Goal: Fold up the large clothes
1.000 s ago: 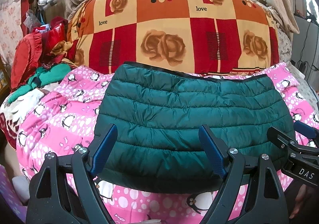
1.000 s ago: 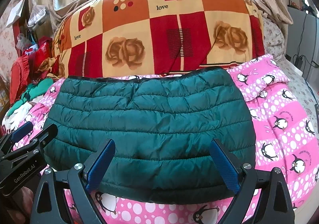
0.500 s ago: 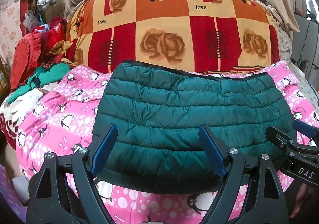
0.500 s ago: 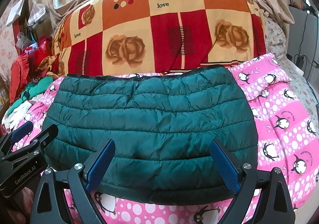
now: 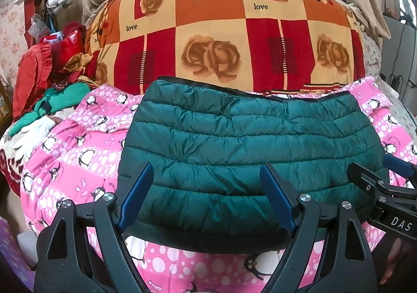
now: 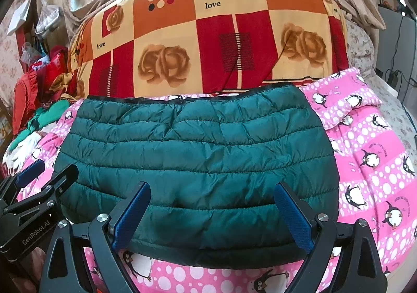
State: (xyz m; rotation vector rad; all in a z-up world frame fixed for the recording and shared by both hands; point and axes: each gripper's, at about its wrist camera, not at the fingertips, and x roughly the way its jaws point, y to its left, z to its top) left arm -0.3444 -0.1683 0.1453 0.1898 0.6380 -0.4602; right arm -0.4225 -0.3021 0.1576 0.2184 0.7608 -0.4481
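Note:
A dark green quilted puffer garment (image 5: 234, 152) lies folded flat on the pink penguin bedspread (image 5: 78, 152); it also shows in the right wrist view (image 6: 198, 157). My left gripper (image 5: 206, 199) is open and empty, its blue pads held just above the garment's near edge on the left half. My right gripper (image 6: 211, 214) is open and empty above the near edge on the right half. Each gripper shows at the edge of the other's view: the right one (image 5: 385, 188), the left one (image 6: 39, 183).
A big rolled quilt with red, orange and rose squares (image 5: 221, 37) lies behind the garment. A heap of red, green and white clothes (image 5: 39, 89) sits at the far left. Curtains and a window stand at the back. Cables (image 6: 396, 74) hang at the right.
Both grippers have drawn back slightly and risen a little; the garment sits a touch lower in both views. The garment itself has not moved. Both grippers stay open.

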